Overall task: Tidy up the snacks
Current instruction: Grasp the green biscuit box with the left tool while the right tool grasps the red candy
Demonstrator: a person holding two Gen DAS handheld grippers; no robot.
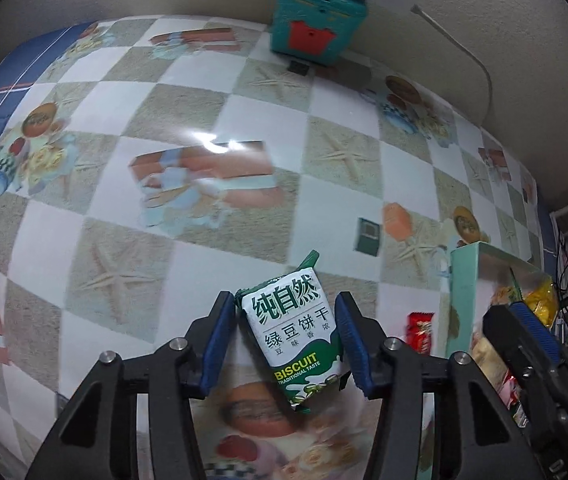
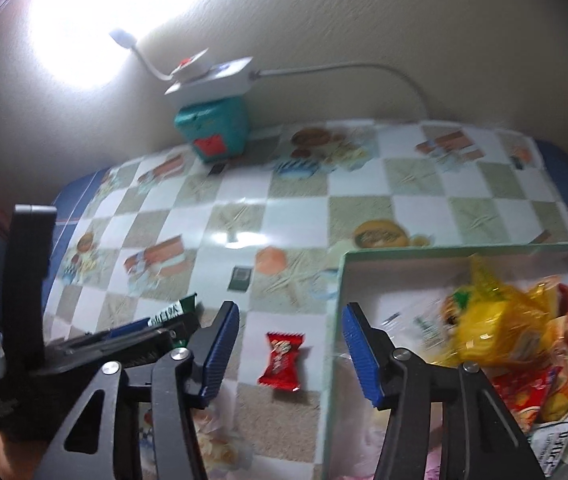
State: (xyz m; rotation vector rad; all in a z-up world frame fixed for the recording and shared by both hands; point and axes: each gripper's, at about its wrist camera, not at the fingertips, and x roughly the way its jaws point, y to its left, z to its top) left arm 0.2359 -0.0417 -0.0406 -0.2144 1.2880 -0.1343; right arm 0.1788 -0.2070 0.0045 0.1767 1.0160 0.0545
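Observation:
A green-and-white biscuit packet point(image 1: 292, 336) stands tilted between the blue pads of my left gripper point(image 1: 284, 312), which is shut on its two long sides. From the right wrist view the same packet point(image 2: 171, 312) shows edge-on at the left. My right gripper point(image 2: 292, 316) is open and points down at the table. A red candy wrapper point(image 2: 281, 362) lies flat between its fingers, untouched. The red candy point(image 1: 420, 332) also shows to the right of the held packet. A mint-green box point(image 2: 340, 280) with several snack bags sits at the right, and its corner point(image 1: 460, 280) shows in the left wrist view.
A small dark green square point(image 1: 368, 236) lies on the checked tablecloth point(image 1: 203, 92). A teal box with a red patch point(image 1: 316, 20) stands against the back wall under a white power strip point(image 2: 211, 76). A bright lamp point(image 2: 71, 20) glares at the upper left.

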